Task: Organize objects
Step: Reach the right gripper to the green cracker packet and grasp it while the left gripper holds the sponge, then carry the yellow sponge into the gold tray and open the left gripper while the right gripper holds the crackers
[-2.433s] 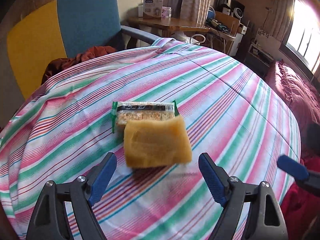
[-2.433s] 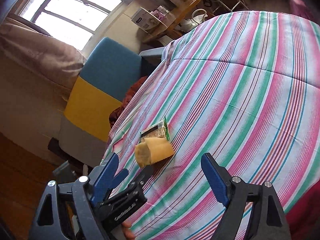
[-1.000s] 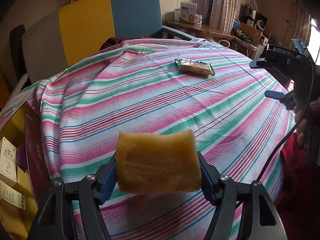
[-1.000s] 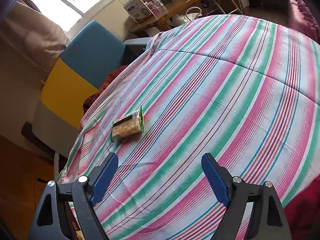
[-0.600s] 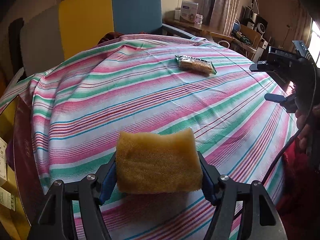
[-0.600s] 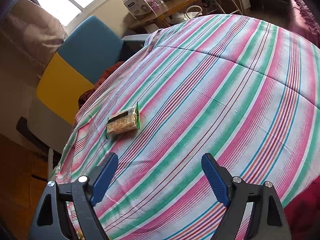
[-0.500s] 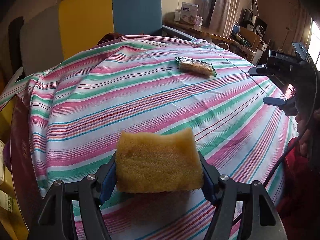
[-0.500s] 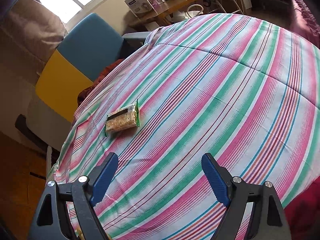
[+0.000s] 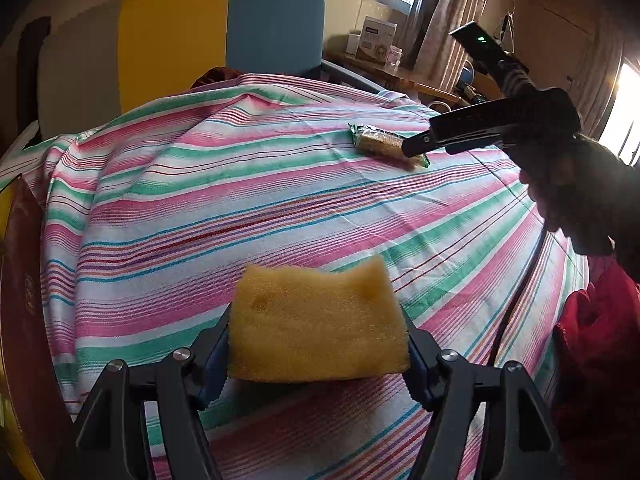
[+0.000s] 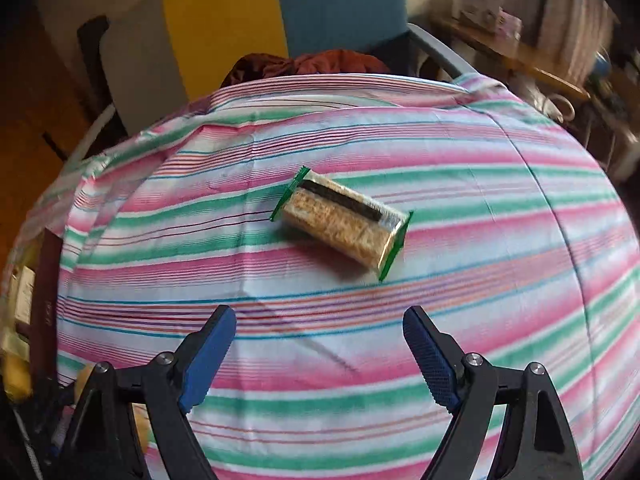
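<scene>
A yellow sponge (image 9: 318, 328) is clamped between the blue pads of the left gripper (image 9: 318, 350) and is held above the near edge of the striped tablecloth (image 9: 240, 208). The fingers of the right gripper (image 10: 320, 354) are spread apart, with nothing between them. Just beyond them a cracker packet (image 10: 344, 222) with green ends is seen lying flat on the cloth, at a slant. Its clear wrapper is filled with pale crackers. At the left edge, boxes (image 10: 22, 296) are glimpsed below the table, their holder unclear. Behind the table a yellow-and-blue chair (image 9: 224, 36) is seen.
</scene>
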`<state>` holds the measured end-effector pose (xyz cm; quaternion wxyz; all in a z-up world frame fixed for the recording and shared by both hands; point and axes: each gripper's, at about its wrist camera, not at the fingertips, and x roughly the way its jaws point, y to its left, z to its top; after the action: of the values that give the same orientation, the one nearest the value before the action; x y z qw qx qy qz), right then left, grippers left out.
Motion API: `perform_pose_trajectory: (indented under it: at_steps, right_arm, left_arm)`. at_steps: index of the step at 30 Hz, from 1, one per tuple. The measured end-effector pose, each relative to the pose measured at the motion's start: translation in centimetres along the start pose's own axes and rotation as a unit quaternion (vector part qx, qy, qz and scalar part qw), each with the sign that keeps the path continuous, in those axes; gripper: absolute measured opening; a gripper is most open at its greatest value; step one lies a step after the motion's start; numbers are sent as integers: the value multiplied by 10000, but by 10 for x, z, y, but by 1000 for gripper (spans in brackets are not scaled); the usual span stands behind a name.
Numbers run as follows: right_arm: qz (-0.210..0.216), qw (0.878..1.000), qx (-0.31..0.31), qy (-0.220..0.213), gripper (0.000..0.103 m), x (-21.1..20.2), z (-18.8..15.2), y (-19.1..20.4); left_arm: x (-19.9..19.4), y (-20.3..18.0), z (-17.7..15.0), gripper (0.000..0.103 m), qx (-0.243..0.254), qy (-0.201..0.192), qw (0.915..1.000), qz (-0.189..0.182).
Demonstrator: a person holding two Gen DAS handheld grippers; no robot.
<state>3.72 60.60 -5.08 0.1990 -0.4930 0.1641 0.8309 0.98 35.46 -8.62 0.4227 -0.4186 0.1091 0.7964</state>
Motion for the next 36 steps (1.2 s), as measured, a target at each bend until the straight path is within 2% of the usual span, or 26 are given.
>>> perform_pose_trajectory:
  at_steps: [3,7,12,14,15,16,17,18,20,31,36]
  right_arm:
    - [-302,9969,-686,243,86,23,22,5]
    - [-377,9906,-1237,435,86,50,44,8]
    - [-569,9824,-1671,614,92,78,57,12]
    - [-475,9848,-1570,567,90,80,60,8]
    - [-415,9861,-1498,588,87,81,60,5]
    - [-285,9880,-1391,603,73,79,58,3]
    - [-112,9897,-1281,627,53,77,56,1]
    - [9,9910,-1180,629,45,73,53,1]
    - [-24,9918,-1081,677,44,66,43,5]
    - [352,9938,-291,1016,47,19,-47,39]
    - [317,9963,-103,796,53,1,-80,51]
  left_arm:
    - [0,1,0,72,-24,-19,10000,-34]
    - [1,3,-1,72,-56,-43,10000,-64]
    - [1,3,-1,72,-64,-41,9999,-95]
    - [0,4,-1,72,-66,-41,9999,-102]
    - [0,4,-1,73,-70,-42,9999,-106]
    - [0,4,-2,73,-73,-50,9999,-105]
    - [0,4,-2,73,-73,-61,9999,-101]
    - [-1,3,-2,73,-66,-77,9999,-95]
    - [-1,3,-4,73,-41,-111,9999,-101]
    - [-5,5,-7,72,44,-134,9998,-124]
    - [-12,4,-9,72,56,-45,10000,-56]
